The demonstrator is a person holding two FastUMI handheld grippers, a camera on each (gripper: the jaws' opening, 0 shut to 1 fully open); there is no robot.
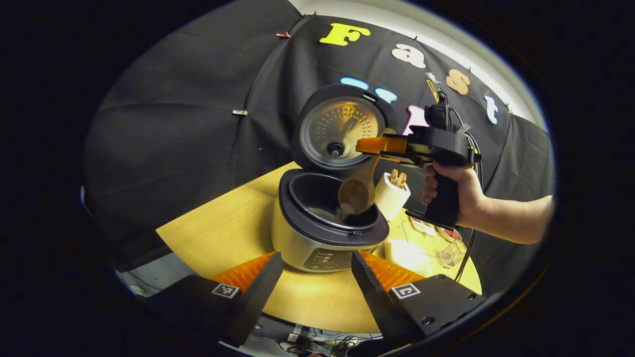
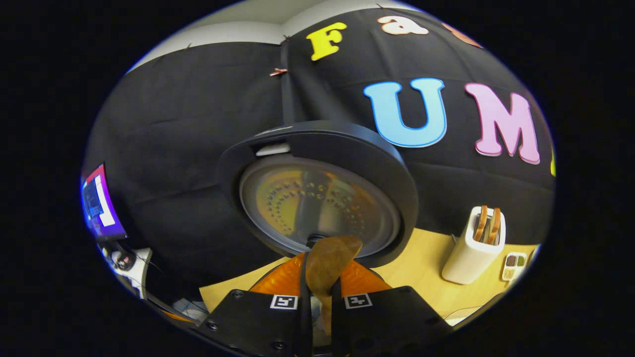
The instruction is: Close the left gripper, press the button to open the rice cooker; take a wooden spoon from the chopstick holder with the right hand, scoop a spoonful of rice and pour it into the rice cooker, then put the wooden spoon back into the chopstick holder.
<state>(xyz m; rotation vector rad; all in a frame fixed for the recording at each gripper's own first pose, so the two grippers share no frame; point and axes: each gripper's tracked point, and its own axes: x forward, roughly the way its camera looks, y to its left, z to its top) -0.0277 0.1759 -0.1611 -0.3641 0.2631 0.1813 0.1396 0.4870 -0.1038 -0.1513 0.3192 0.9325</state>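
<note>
The rice cooker (image 1: 322,233) stood open on the wooden table (image 1: 223,233), its lid (image 1: 342,126) tipped up at the far side and its inner pot exposed. In the left gripper view, the left gripper (image 1: 317,270) hung in front of the cooker's control panel with its fingers spread wide and nothing between them. To the right, a hand (image 1: 454,191) held the right gripper (image 1: 377,145) over the cooker, both fingers clamped on the handle of the wooden spoon (image 1: 358,191). The spoon hung bowl-down over the pot's right side, with rice (image 1: 342,213) spilling from it into the pot. The white chopstick holder (image 1: 392,196), with wooden utensils in it, stood just right of the cooker. In the right gripper view the spoon's handle (image 2: 325,270) sat pinched between that gripper's nearly closed fingers, facing the lid
</note>
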